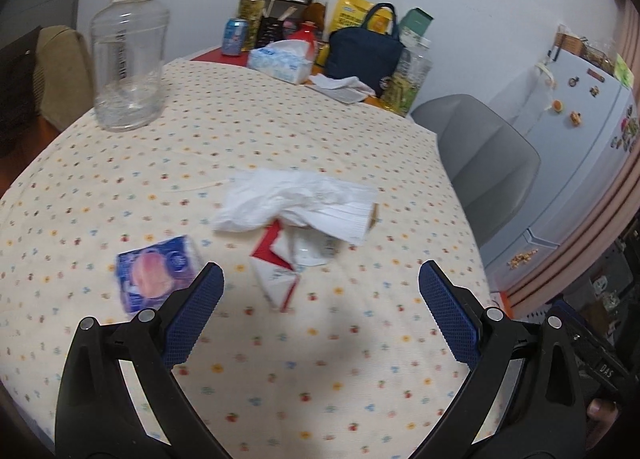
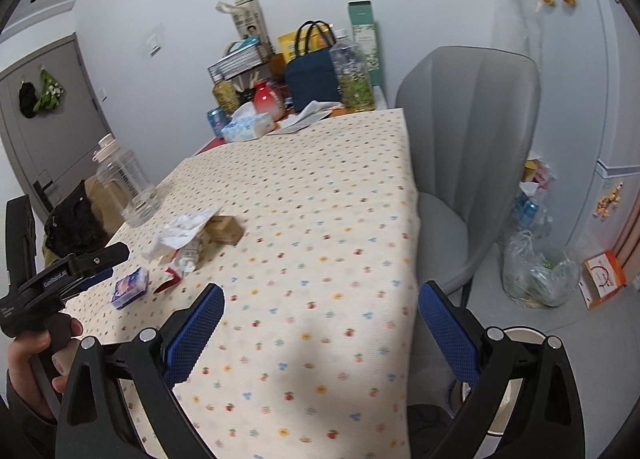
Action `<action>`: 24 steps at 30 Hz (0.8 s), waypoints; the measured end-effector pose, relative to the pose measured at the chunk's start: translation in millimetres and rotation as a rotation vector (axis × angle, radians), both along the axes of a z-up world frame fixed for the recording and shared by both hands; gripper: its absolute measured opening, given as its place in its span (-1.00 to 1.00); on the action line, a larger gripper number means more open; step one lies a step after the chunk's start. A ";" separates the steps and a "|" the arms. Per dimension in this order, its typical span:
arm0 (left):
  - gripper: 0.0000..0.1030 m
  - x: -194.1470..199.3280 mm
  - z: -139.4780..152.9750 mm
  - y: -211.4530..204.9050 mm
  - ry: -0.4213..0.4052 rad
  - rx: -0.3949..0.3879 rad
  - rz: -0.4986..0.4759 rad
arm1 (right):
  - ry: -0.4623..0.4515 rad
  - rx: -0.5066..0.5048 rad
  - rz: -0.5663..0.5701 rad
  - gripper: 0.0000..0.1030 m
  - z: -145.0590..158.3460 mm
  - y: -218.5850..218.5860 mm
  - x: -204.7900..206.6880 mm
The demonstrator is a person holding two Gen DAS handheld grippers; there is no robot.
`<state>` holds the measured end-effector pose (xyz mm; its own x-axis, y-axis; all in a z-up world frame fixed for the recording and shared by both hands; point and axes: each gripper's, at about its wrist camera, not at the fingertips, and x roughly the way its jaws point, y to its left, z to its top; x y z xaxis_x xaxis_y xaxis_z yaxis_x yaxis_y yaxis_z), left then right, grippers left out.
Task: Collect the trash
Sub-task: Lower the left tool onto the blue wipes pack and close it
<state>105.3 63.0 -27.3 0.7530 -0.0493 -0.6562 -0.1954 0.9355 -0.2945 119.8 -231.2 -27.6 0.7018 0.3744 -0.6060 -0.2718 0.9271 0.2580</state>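
Observation:
A crumpled white tissue lies mid-table, partly over a small brown box. A red and white wrapper lies just in front of it. A purple packet lies to the left. My left gripper is open and empty, hovering just short of the wrapper. My right gripper is open and empty over the table's near right edge. The left gripper also shows in the right wrist view, close to the purple packet.
A clear plastic jug stands at the far left of the table. A tissue box, can, navy bag and bottles crowd the far end. A grey chair stands right of the table. A clear trash bag sits on the floor.

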 end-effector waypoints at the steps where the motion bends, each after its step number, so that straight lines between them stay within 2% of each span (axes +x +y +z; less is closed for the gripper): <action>1: 0.88 -2.3 -1.6 7.2 0.002 -0.004 0.013 | 0.002 -0.002 0.006 0.85 -0.7 3.4 0.5; 6: 0.88 -11.8 -8.3 36.8 0.014 -0.012 0.063 | 0.015 -0.014 0.029 0.85 -3.8 19.7 3.2; 12: 0.88 -13.6 -24.6 62.4 0.067 -0.006 0.117 | 0.039 -0.029 0.057 0.85 -11.3 38.4 7.1; 19: 0.88 -2.8 -49.1 71.1 0.175 0.026 0.163 | 0.052 -0.036 0.070 0.85 -18.3 46.8 10.9; 24: 0.88 4.3 -58.5 76.6 0.217 0.063 0.208 | 0.063 -0.034 0.070 0.85 -22.9 44.3 13.9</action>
<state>109.6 139.6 -85.7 0.5846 0.1366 -0.7998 -0.4365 0.8839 -0.1681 133.6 -186.9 -50.5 0.6343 0.3998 -0.6616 -0.3206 0.9149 0.2454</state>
